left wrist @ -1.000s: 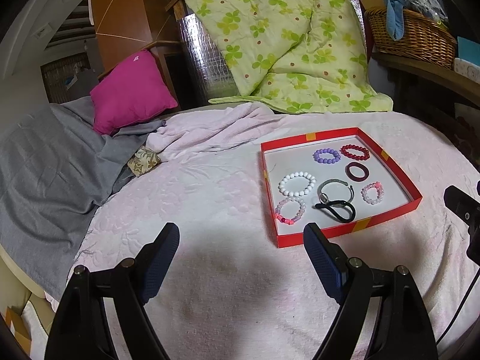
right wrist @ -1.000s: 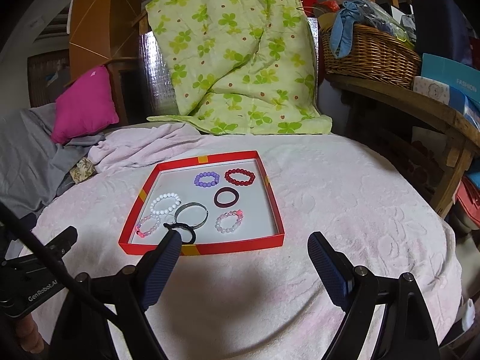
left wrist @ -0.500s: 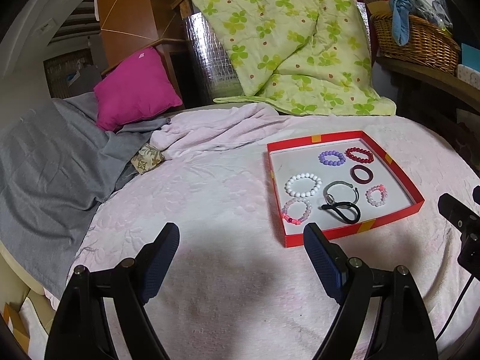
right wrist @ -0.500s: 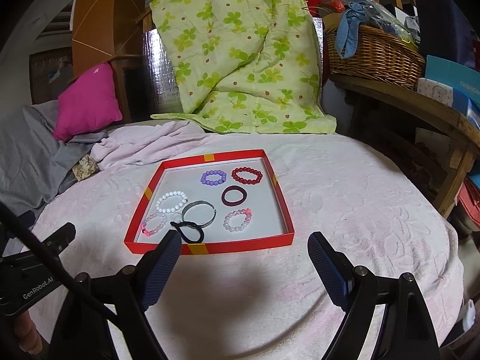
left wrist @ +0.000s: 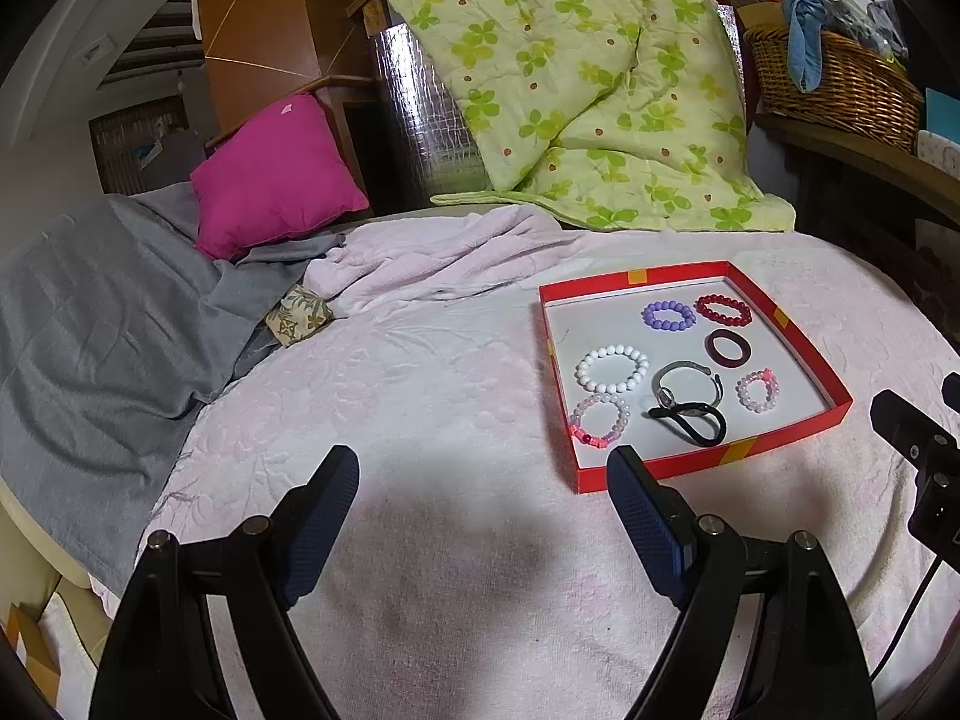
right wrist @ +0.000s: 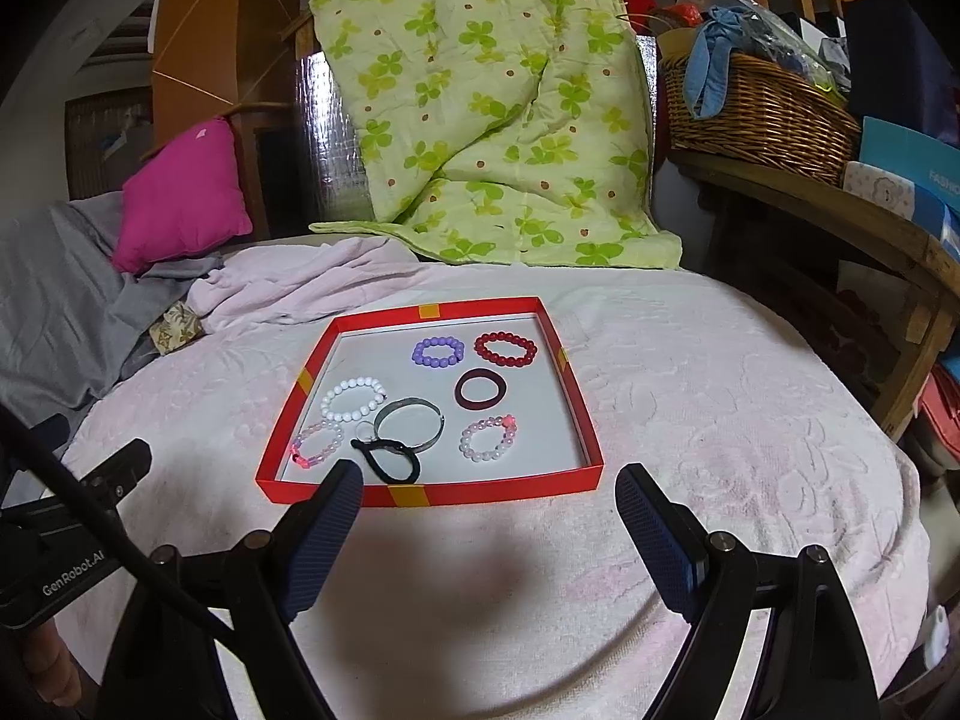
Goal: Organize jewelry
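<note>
Jewelry's all sitting in the red tray (right wrist: 429, 493) on the pink blanket (right wrist: 690, 420). Nearest, both claws, left gripper (left wrist: 483, 498) and right gripper (right wrist: 489, 501), hang spread wide, holding nothing. Further in, the black hair tie (right wrist: 390, 459) overlaps the silver bangle (right wrist: 411, 425); the beaded ones lie apart, probably for easy picking.

Both wrist views look forward and down over the pink blanket (left wrist: 456, 396). The left sits left of the red tray (left wrist: 708, 462); the right faces it (right wrist: 480, 492) squarely, nearer. Both share tray and green quilt (right wrist: 492, 120).

A home bedroom: quilt (left wrist: 576, 78), pillow (left wrist: 270, 174), wicker basket (right wrist: 756, 114)
</note>
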